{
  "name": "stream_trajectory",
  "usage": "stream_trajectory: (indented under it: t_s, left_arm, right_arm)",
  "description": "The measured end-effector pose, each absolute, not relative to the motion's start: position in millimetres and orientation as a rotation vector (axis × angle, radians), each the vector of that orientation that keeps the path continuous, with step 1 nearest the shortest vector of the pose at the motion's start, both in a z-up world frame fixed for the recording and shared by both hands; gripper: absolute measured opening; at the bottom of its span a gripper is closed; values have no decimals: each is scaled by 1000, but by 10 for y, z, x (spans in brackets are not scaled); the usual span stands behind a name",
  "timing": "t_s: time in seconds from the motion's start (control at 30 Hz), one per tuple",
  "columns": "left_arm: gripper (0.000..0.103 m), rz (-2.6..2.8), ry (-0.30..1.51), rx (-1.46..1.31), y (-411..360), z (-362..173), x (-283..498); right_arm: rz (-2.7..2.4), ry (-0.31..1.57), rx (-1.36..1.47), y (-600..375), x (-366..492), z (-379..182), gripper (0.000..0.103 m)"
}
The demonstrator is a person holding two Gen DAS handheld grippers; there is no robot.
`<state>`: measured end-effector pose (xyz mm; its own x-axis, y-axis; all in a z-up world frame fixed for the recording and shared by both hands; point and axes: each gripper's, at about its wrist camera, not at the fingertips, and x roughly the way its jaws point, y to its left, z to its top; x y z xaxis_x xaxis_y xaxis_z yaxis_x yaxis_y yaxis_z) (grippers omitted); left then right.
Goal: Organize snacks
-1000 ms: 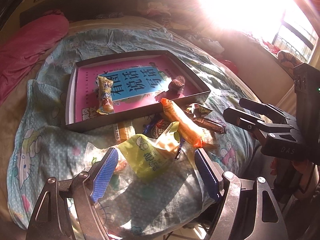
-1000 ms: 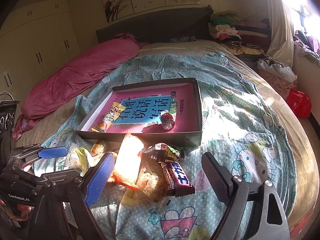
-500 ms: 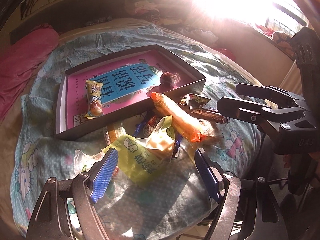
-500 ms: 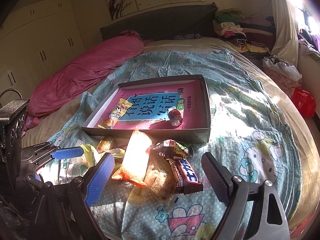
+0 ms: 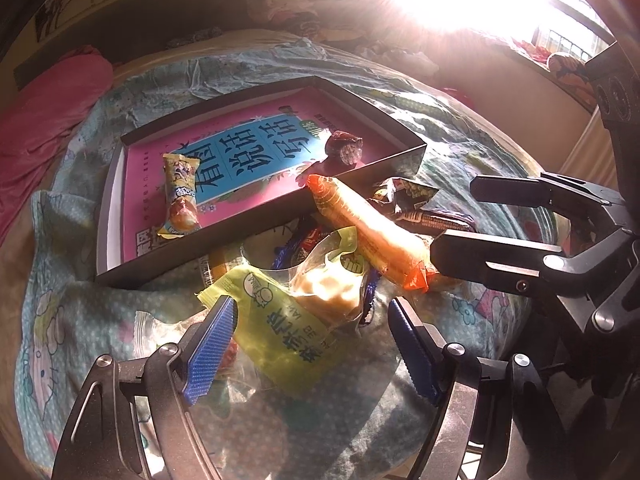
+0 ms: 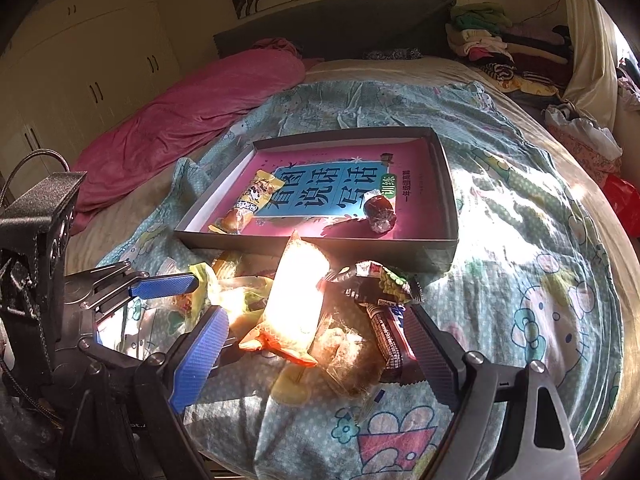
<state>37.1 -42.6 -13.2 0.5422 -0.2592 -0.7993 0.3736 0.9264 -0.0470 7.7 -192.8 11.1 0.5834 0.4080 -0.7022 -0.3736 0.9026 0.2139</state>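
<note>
On the bed's cartoon-print quilt (image 6: 532, 264), a shallow box (image 6: 450, 196) holds two wrapped snacks. Snack pile (image 6: 344, 312) lies just before it. Left gripper (image 5: 312, 336) closing, green packet (image 5: 288, 332) between unpressed pads; right gripper (image 6: 316, 344) open, straddling pile.

pink blanket (image 6: 180, 120), folded clothes (image 6: 492, 40), wardrobe (image 6: 80, 64)

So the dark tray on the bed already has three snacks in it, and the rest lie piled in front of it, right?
Not three: the right wrist view shows two in the tray, a yellow packet and a dark round sweet. The rest do lie piled in front.
</note>
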Motion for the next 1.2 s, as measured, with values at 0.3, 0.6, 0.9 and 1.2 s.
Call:
stream_trajectory:
  t_s: [0.3, 0.6, 0.9, 1.2]
  left_arm:
    - [63, -398, 938, 128, -448, -194, 480]
    - [59, -414, 929, 123, -470, -199, 518]
    - [59, -420, 927, 130, -481, -226, 572]
    - [59, -429, 921, 130, -513, -234, 635]
  right_arm:
    - [483, 891, 95, -1867, 281, -18, 69]
    - [537, 946, 148, -1765, 492, -147, 44]
    - [538, 998, 226, -1775, 666, -266, 38]
    - [548, 989, 293, -1846, 698, -290, 33]
